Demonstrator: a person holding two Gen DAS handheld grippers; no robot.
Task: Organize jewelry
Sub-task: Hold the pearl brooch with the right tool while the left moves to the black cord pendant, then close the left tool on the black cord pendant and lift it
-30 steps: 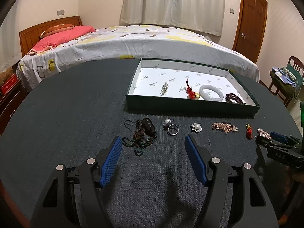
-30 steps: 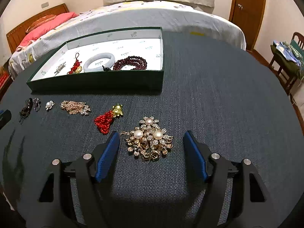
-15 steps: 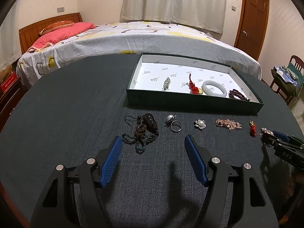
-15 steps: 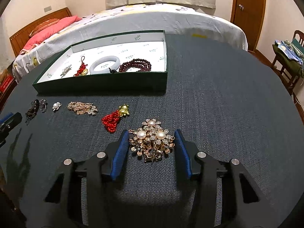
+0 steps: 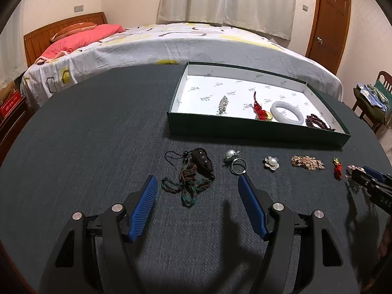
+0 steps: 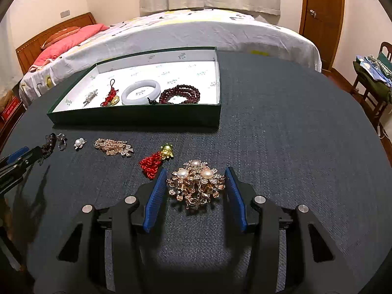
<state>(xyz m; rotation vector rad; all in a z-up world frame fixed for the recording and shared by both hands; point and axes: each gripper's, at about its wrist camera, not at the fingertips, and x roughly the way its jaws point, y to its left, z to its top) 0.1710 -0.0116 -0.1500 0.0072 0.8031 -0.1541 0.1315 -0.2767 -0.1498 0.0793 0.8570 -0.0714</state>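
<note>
A gold pearl brooch (image 6: pixel 196 183) lies on the dark table between the pads of my right gripper (image 6: pixel 194 183), which are closed in against its sides. My left gripper (image 5: pixel 197 191) is open above a dark corded pendant (image 5: pixel 193 174). A green box (image 6: pixel 137 116) with a white lining holds a white bangle (image 6: pixel 140 91), dark red beads (image 6: pixel 181 95), a red knot charm (image 6: pixel 110 96) and a silver clip (image 6: pixel 90 97). In a row on the table lie a pearl ring (image 5: pixel 235 161), a small pearl flower (image 5: pixel 270 163), a gold chain piece (image 6: pixel 114 145) and a red tassel charm (image 6: pixel 155 160).
A bed (image 5: pixel 171 41) stands behind the round table. A chair with clothes (image 6: pixel 374 78) is at the right. A wooden door (image 6: pixel 321 12) is at the back right. The box also shows in the left wrist view (image 5: pixel 254 128).
My right gripper has closed from wide open onto the sides of the pearl brooch. My left gripper stayed open and drew back a little from the corded pendant.
</note>
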